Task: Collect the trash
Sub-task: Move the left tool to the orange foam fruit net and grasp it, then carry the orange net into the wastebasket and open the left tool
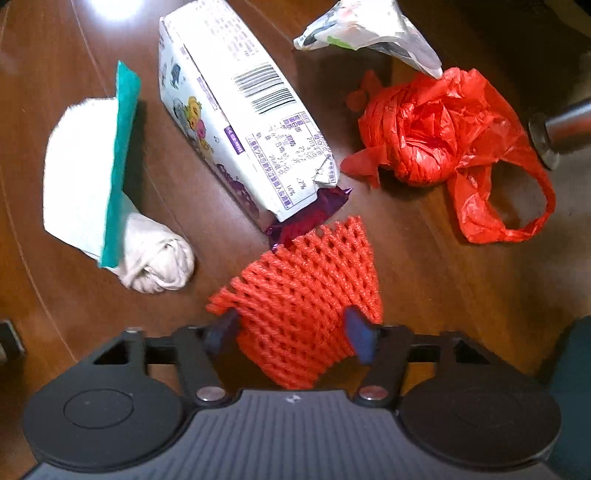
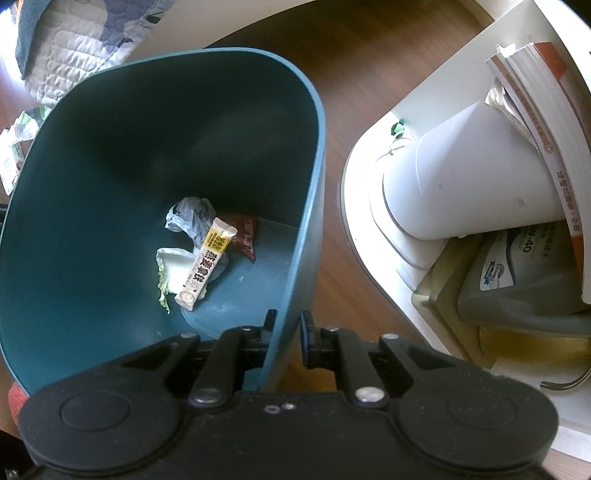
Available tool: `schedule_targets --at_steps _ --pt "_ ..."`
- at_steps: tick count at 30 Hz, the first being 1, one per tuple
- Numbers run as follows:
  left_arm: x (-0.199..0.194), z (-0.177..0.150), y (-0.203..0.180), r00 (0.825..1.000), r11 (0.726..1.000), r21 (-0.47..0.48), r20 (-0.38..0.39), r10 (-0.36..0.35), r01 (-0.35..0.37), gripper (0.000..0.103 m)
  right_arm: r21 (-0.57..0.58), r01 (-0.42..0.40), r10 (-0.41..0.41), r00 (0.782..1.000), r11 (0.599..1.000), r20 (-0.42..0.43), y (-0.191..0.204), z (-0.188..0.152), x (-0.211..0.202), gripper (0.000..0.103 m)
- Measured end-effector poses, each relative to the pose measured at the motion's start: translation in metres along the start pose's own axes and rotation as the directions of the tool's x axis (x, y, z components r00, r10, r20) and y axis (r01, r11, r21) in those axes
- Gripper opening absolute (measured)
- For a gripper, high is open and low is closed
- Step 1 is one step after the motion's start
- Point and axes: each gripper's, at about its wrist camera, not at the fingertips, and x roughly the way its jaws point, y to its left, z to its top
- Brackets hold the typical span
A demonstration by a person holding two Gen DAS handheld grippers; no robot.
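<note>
On the wooden floor lies an orange foam net (image 1: 306, 280), and my left gripper (image 1: 291, 332) points straight down with the net's near end pinched between its blue pads. Around the net lie a white snack packet (image 1: 236, 110), a crumpled red plastic bag (image 1: 436, 140), a white balled tissue (image 1: 159, 258), a white-and-teal pack (image 1: 85, 173) and a clear wrapper (image 1: 369, 29). My right gripper (image 2: 288, 326) is shut on the near wall of a teal bin (image 2: 74, 221). Inside the bin lie a yellow-white wrapper (image 2: 207, 266), a grey crumpled bag and a lettuce leaf.
A metal furniture leg (image 1: 561, 129) stands right of the red bag. Beside the bin stands a white shelf unit (image 2: 362, 206) with a white tub (image 2: 461, 177), books (image 2: 546, 110) and a grey jug. A quilt (image 2: 66, 40) lies at the far left.
</note>
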Motion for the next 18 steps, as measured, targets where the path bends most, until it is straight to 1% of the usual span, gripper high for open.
schedule_targets --at_steps 2,4,5,7,11,14,16,18 --pt "-0.002 -0.002 -0.001 1.0 1.0 0.008 0.008 0.002 -0.003 0.042 -0.001 0.002 -0.002 1.0 1.0 0.003 -0.001 0.0 0.001 0.01" --pt "-0.005 -0.003 0.002 1.0 1.0 0.0 0.016 0.014 -0.014 0.021 -0.001 0.001 -0.001 1.0 1.0 0.005 -0.001 0.0 0.001 0.01" --pt "-0.007 -0.002 0.005 1.0 1.0 -0.007 0.015 -0.002 0.002 0.016 -0.003 0.0 0.0 1.0 1.0 0.007 -0.001 -0.001 0.002 0.01" --pt "-0.013 -0.001 0.011 1.0 0.999 -0.028 0.013 -0.02 0.02 0.01 -0.01 0.0 0.0 1.0 1.0 0.011 -0.001 -0.002 0.002 0.01" --pt "-0.036 -0.007 0.013 0.998 0.998 -0.033 0.052 -0.043 0.045 0.009 -0.015 0.001 0.0 1.0 1.0 0.02 -0.002 -0.003 0.003 0.01" --pt "-0.067 -0.009 0.015 0.992 0.996 -0.018 0.094 -0.083 0.085 0.009 -0.01 -0.007 0.007 1.0 1.0 0.024 -0.004 -0.004 0.004 0.01" --pt "-0.089 -0.011 0.011 0.987 0.995 0.011 0.122 -0.1 0.1 0.009 -0.009 -0.01 0.01 1.0 1.0 0.024 -0.005 -0.003 0.004 0.01" --pt "-0.117 -0.012 0.003 0.979 0.992 0.054 0.16 -0.125 0.118 0.009 -0.007 -0.012 0.012 1.0 1.0 0.026 -0.006 -0.003 0.005 0.01"
